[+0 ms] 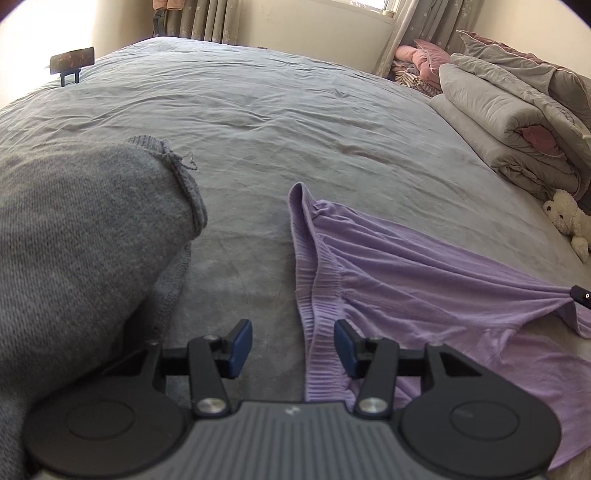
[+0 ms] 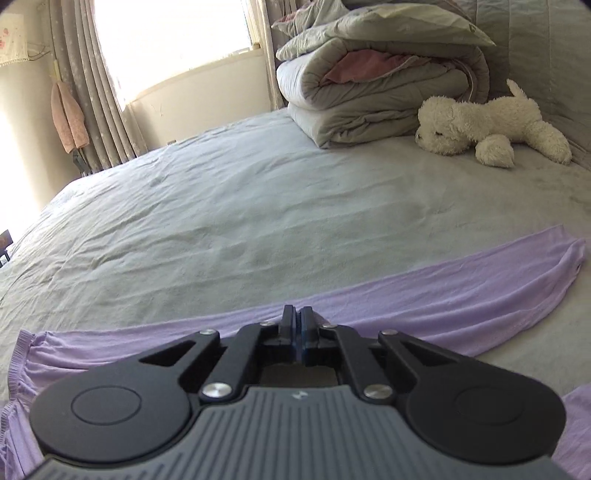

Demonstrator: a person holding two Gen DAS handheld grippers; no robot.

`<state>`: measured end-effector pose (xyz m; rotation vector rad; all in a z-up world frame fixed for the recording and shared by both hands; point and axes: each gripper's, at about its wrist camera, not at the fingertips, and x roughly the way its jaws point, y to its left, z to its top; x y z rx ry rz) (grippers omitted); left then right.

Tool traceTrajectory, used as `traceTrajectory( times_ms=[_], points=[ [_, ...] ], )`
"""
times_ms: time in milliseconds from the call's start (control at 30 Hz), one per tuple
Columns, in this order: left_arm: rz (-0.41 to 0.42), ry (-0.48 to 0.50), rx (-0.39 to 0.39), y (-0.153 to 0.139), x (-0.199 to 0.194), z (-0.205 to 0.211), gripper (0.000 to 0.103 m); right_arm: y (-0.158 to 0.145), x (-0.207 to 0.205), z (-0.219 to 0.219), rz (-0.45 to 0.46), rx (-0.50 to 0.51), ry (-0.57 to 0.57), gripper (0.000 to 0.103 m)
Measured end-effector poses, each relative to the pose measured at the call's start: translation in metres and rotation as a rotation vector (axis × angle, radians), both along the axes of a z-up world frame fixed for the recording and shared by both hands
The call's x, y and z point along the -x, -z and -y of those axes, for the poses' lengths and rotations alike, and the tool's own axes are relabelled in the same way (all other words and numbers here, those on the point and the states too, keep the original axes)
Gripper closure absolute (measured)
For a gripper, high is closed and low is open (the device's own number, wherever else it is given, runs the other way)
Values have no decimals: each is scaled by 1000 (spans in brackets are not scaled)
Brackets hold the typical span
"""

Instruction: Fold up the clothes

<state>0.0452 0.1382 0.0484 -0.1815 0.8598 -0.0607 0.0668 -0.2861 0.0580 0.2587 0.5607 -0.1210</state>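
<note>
sweater (image 1: pixel 85 236) left of garment (image 1: pixel 388 266)

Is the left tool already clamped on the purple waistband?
No, the left tool is open, its blue pads either side of the purple garment's ribbed waistband.

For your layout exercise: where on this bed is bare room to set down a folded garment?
Free: the wide bed sheet beyond the purple garment and the strip between it and the grey knit. Crowded: the corner with the folded quilts and plush dog.

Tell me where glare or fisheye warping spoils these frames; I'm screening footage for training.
Left wrist view: blown-out glare at upper left, bed bulges from fisheye, dark vignette corners. Right wrist view: window overexposed to white, horizon tilted; purple garment stays sharp.
</note>
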Motion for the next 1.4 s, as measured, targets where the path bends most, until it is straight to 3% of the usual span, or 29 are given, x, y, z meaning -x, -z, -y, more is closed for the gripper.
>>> traceTrajectory(
  times_ms=[100,233,267,367,500,600,667,733,767,867,900,933,1067,1200,1300,1400],
  points=[
    [-1,5,5,0,4,-2,53,2,-3,-5,-29,18,-33,98],
    [-2,11,11,-1,9,-5,53,21,-13,-13,-183,-33,-143,91],
    [-2,12,14,-1,11,-6,53,19,-11,-14,-183,-51,-172,91],
    [-5,13,32,-3,15,-10,53,10,-3,-26,-183,-94,-351,91],
    [-7,32,29,-2,21,-9,53,17,3,-57,-227,20,-499,90],
    [-14,47,23,1,24,-9,53,27,0,-66,-241,58,-518,87],
    [-11,57,29,0,27,-10,53,26,0,-68,-237,57,-544,82],
    [-4,65,34,-2,29,-11,53,22,3,-69,-230,34,-584,61],
    [-3,70,31,-1,29,-10,53,22,4,-71,-231,32,-596,60],
    [-2,80,19,0,31,-8,53,29,5,-82,-227,110,-577,67],
    [-4,82,13,1,31,-8,53,31,5,-86,-221,145,-563,77],
    [-4,84,10,1,31,-7,53,31,6,-89,-214,161,-562,100],
    [4,89,30,-4,34,-12,54,14,20,-97,-180,164,-596,100],
    [4,93,33,-6,39,-15,54,2,33,-84,-190,130,-556,100],
    [-7,107,21,-5,41,-13,56,20,32,-84,-258,156,-531,100],
    [-6,112,36,-6,44,-13,57,12,37,-86,-226,141,-548,100]
  ],
)
